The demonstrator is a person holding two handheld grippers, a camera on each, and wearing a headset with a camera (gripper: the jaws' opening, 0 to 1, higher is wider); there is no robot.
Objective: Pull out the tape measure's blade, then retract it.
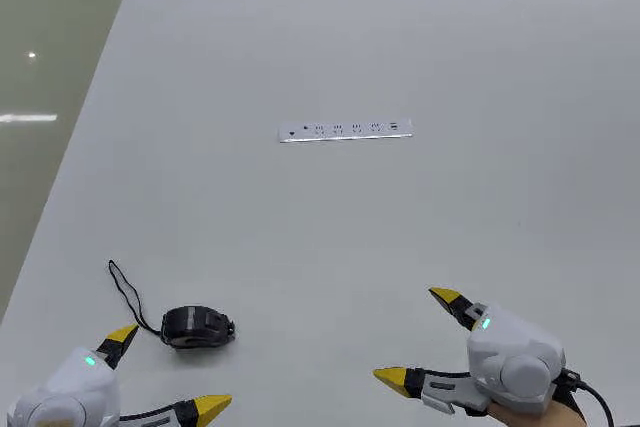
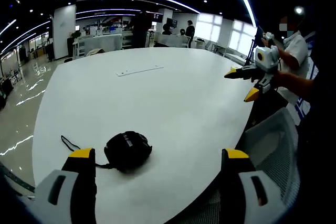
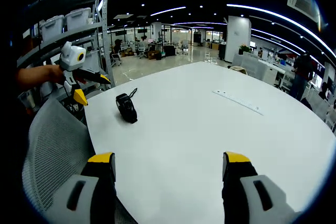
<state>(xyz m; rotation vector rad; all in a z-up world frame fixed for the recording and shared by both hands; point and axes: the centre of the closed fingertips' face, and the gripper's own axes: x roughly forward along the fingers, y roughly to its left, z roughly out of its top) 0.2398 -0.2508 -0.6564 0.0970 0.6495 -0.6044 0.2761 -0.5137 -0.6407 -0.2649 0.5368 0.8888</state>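
White tabletop in the head view holds a power strip and a black tape measure just beside the left gripper; the right gripper is well apart. Left gripper view: jaws wide apart, tape measure just ahead, untouched. Right gripper view: jaws apart, holding nothing.

L gripper & R gripper: jaws wide apart, both holding nothing.
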